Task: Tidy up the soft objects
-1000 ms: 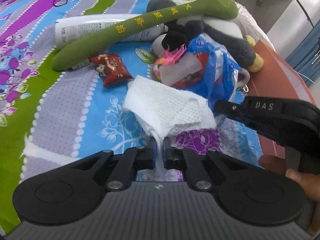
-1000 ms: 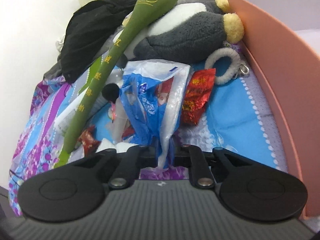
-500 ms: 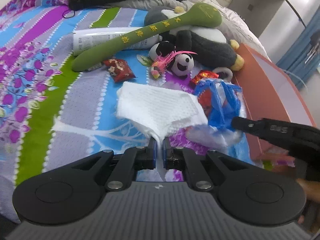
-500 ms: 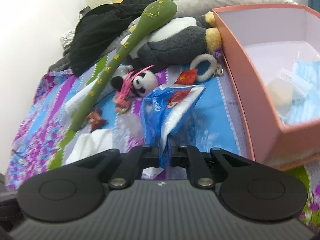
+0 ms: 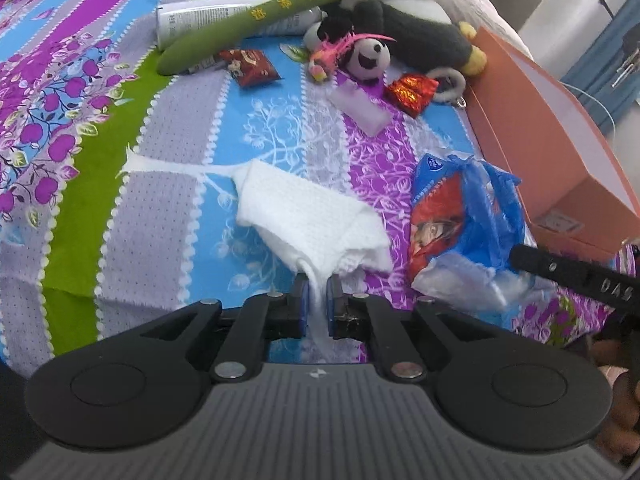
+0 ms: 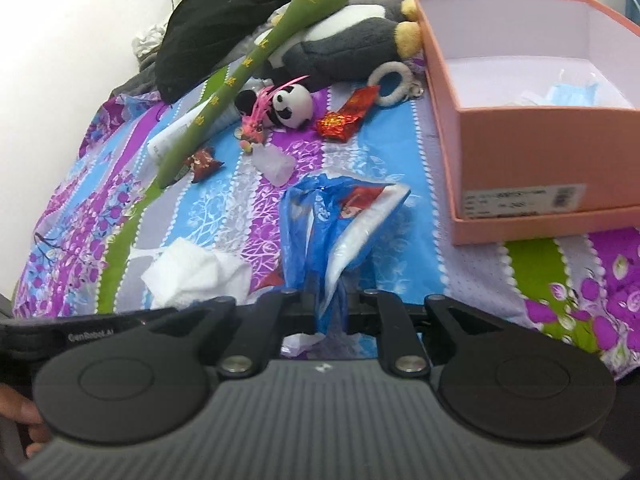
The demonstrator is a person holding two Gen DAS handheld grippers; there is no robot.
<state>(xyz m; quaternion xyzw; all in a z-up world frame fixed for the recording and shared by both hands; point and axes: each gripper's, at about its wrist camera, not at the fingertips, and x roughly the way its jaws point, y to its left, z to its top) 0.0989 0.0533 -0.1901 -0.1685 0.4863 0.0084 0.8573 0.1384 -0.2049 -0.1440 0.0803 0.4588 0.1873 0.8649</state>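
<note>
Left wrist view: left hand-held gripper [image 5: 316,294], jaws just easing apart, pinches white cloth [image 5: 308,216]; right hand-held gripper [image 6: 330,306] likewise blue bag [image 6: 332,232].

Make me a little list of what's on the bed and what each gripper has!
left gripper: jaws just opening, white cloth between them
right gripper: jaws just opening, blue plastic bag between them
box: orange, open, blue item inside
toys: small panda, long green plush
snacks: red packets
surface: patterned bedsheet
</note>
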